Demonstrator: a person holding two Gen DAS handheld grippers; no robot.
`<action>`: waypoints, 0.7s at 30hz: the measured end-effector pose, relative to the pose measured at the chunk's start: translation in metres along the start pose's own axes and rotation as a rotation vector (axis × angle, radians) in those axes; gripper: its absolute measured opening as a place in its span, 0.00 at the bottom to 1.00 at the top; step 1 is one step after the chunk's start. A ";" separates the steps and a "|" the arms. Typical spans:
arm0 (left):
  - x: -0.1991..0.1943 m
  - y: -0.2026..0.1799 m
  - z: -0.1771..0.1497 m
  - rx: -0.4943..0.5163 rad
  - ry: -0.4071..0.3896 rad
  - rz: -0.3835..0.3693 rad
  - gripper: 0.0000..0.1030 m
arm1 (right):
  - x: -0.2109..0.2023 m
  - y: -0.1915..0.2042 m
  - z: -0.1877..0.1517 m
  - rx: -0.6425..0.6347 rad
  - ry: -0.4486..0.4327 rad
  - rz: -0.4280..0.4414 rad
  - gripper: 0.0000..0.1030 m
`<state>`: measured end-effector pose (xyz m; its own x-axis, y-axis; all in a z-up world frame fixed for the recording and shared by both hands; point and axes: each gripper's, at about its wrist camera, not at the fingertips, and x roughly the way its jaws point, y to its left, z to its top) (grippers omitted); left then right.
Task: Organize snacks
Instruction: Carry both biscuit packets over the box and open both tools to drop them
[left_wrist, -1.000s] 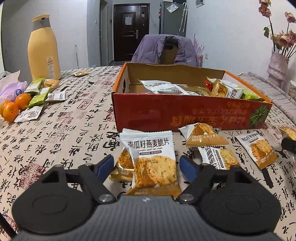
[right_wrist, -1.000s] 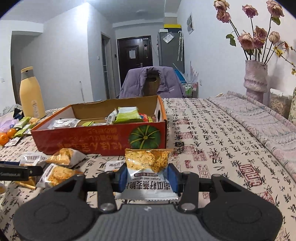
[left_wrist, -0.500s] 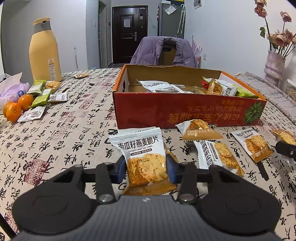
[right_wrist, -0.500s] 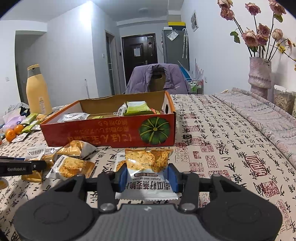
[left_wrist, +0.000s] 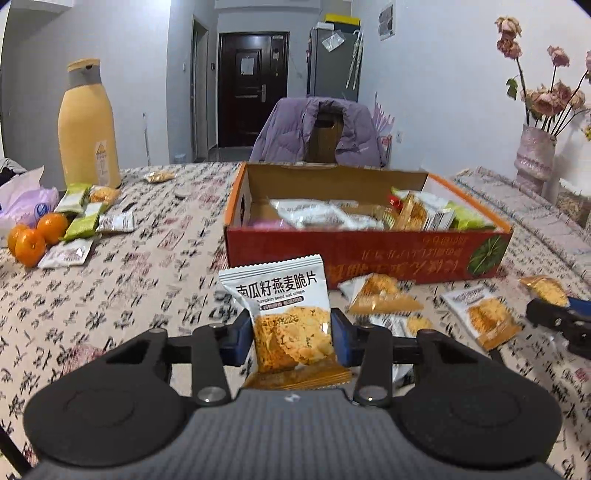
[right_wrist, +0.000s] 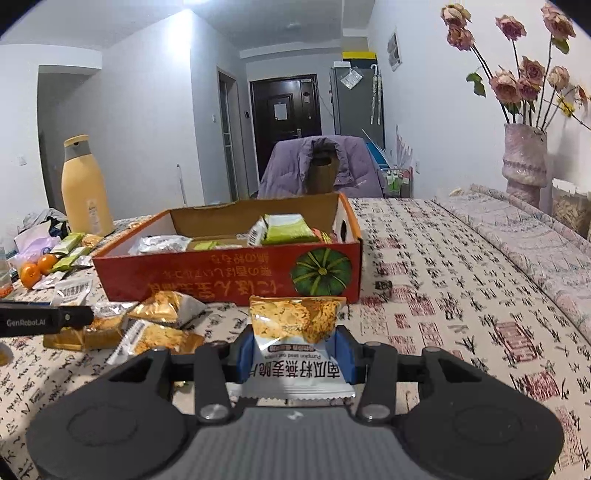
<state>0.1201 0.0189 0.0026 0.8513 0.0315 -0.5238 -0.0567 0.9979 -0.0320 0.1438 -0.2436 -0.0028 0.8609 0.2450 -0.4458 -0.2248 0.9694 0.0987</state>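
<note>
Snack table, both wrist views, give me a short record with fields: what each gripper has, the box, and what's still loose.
left gripper: shut on an oat crisp packet, label upright
right gripper: shut on another crisp packet, label upside down
box: red, open top, already holds several packets
loose crisp packets: a few on the tablecloth in front of the box
far left pile: green and white packets beside oranges
bottle: yellow, upright behind that pile
</note>
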 end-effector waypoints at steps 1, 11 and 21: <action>-0.001 -0.001 0.004 0.002 -0.011 -0.002 0.42 | 0.000 0.002 0.003 -0.004 -0.007 0.002 0.42; -0.004 -0.015 0.043 0.045 -0.124 -0.024 0.42 | 0.014 0.017 0.039 -0.047 -0.084 0.029 0.42; 0.011 -0.025 0.083 0.083 -0.206 -0.039 0.42 | 0.055 0.036 0.078 -0.101 -0.108 0.058 0.43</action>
<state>0.1739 -0.0010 0.0687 0.9409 -0.0048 -0.3387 0.0144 0.9996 0.0261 0.2191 -0.1937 0.0458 0.8879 0.3062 -0.3434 -0.3157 0.9484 0.0294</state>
